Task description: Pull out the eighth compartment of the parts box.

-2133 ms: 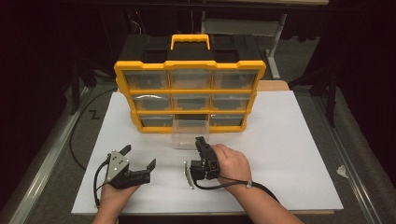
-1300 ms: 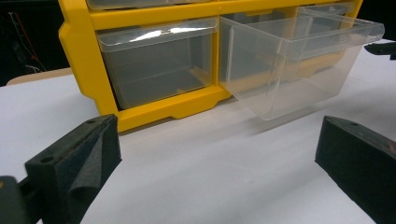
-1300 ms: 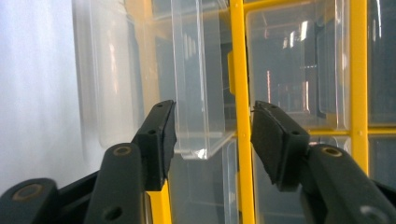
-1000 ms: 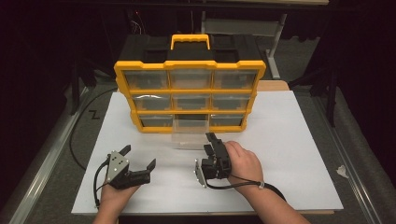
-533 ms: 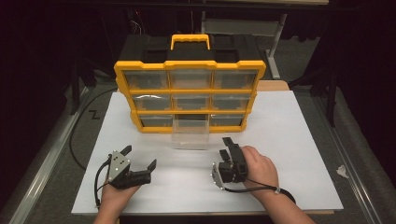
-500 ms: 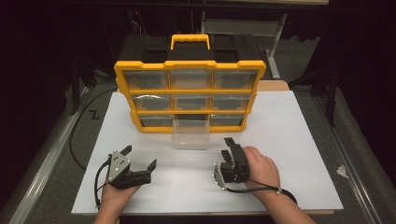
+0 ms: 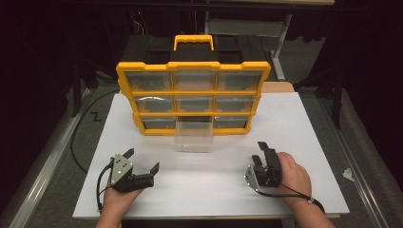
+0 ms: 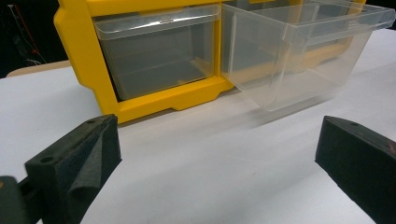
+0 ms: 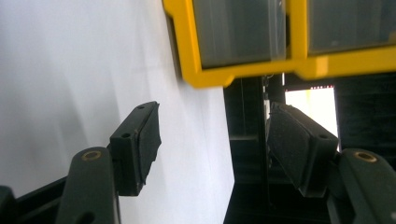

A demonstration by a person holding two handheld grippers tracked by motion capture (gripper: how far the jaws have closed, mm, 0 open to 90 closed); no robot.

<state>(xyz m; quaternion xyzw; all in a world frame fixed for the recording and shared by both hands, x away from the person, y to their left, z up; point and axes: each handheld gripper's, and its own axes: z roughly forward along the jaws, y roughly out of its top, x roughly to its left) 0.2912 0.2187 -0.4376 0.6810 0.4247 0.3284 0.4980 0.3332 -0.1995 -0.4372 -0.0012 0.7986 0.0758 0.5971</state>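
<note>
A yellow organiser with clear drawers stands upright at the back of the white board. Its bottom middle drawer is pulled out toward me and looks empty. My left gripper rests at the front left, open wide, with nothing between its pads. In the left gripper view the pulled-out drawer lies ahead to the right of the left gripper. My right gripper is at the front right, well clear of the drawer. Its jaws have just been opening and hold nothing. In the right gripper view the right gripper points at the organiser's lower corner.
The white board covers the table, with a bare strip between the organiser and my hands. Cables trail from both grippers off the front edge. A dark floor and a metal rail lie to the left of the table.
My right gripper has moved to the right and toward me, away from the pulled-out drawer, and its jaws stand wider. The left gripper and the drawer have stayed put.
</note>
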